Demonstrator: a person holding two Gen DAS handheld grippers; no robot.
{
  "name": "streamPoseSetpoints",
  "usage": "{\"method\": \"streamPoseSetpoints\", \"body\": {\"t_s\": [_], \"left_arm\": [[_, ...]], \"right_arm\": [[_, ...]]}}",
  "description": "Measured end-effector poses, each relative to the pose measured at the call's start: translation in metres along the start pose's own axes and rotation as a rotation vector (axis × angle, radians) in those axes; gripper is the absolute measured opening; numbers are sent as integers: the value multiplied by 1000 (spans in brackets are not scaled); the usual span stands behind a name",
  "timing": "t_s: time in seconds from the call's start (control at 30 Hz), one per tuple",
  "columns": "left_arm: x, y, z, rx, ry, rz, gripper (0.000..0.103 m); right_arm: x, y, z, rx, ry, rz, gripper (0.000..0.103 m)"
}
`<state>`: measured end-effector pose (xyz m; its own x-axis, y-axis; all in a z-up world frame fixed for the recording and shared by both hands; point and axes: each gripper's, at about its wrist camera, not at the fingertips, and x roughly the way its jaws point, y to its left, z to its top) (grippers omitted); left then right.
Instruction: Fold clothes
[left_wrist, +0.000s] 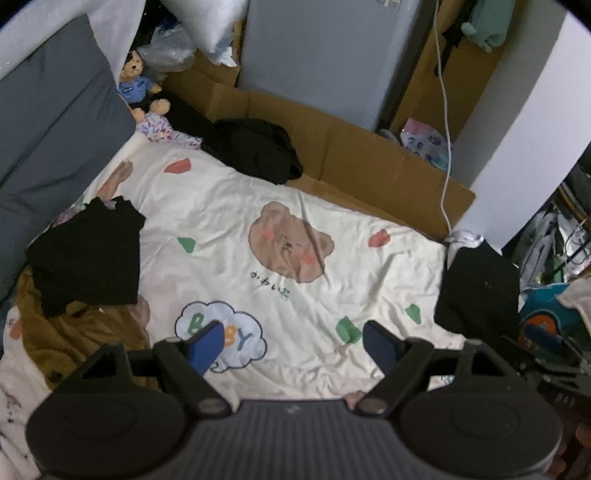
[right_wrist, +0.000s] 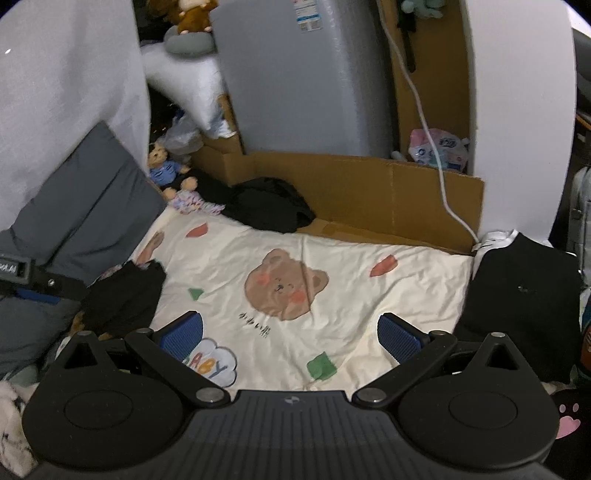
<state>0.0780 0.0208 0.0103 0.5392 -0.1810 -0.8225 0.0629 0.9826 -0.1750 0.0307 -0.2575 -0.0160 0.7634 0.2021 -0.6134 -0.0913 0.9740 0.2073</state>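
A cream bedsheet (left_wrist: 229, 206) (right_wrist: 351, 273) printed with a bear covers the bed. A black garment (left_wrist: 88, 254) (right_wrist: 123, 295) lies loosely folded at its left, on top of a brown garment (left_wrist: 74, 339). Another black garment (left_wrist: 478, 291) (right_wrist: 517, 295) lies flat at the right edge. A crumpled black heap (left_wrist: 255, 147) (right_wrist: 269, 203) sits at the far side. My left gripper (left_wrist: 293, 345) hovers open above the sheet's near part, holding nothing. My right gripper (right_wrist: 290, 338) is open too, empty, over the same area. Part of the left gripper shows at the left of the right wrist view.
A grey pillow (left_wrist: 55, 129) (right_wrist: 85, 214) leans at the left. A teddy bear (left_wrist: 138, 85) (right_wrist: 166, 170) sits in the far corner. Flattened cardboard (left_wrist: 369, 170) (right_wrist: 369, 192) borders the far side, with a white cable (left_wrist: 445, 122) (right_wrist: 439, 177) hanging over it. Clutter stands at the right.
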Motion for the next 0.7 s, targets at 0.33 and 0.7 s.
{"method": "streamPoseSetpoints", "body": {"t_s": [0.33, 0.7], "left_arm": [[13, 59, 9, -28, -36, 34, 84], [35, 115, 25, -118, -52, 53, 84]], "right_arm": [[19, 4, 4, 42, -30, -31, 103], [48, 17, 5, 30, -21, -39, 103]]}}
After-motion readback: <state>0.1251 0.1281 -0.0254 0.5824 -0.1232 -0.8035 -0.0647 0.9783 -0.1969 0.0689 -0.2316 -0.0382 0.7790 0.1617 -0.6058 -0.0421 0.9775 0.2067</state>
